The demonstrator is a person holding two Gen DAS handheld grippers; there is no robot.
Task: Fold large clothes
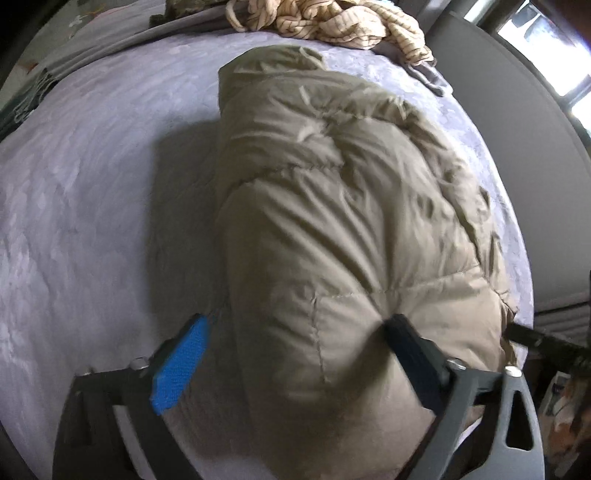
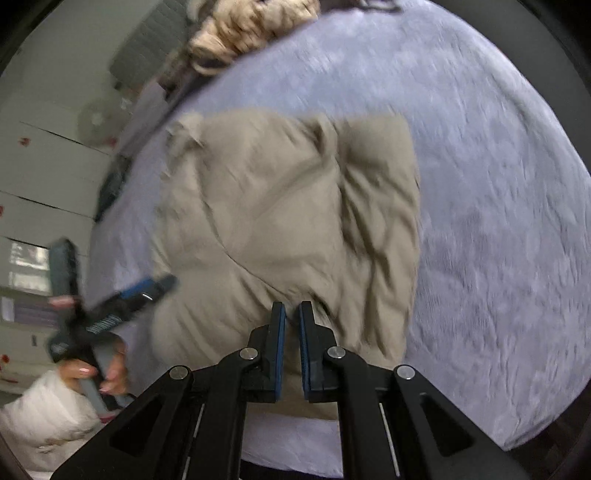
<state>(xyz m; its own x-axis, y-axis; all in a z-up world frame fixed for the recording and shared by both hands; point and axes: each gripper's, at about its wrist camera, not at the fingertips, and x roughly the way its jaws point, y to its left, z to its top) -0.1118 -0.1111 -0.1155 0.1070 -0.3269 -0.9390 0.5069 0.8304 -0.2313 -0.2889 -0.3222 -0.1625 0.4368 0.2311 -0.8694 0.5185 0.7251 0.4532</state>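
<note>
Khaki puffer jacket [image 2: 288, 229] folded on lilac bedspread [image 2: 498, 221]; left gripper [image 1: 299, 328] spread wide astride it, right gripper [image 2: 291, 314] nearly closed, empty

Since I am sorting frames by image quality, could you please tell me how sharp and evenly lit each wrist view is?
Left wrist view: mostly sharp; the khaki padded jacket throws a soft shadow leftward on the lilac bedspread, and the window is blown out. Right wrist view: motion-smeared throughout, only the right tongs crisp. Both bend strongly at the edges.
</note>
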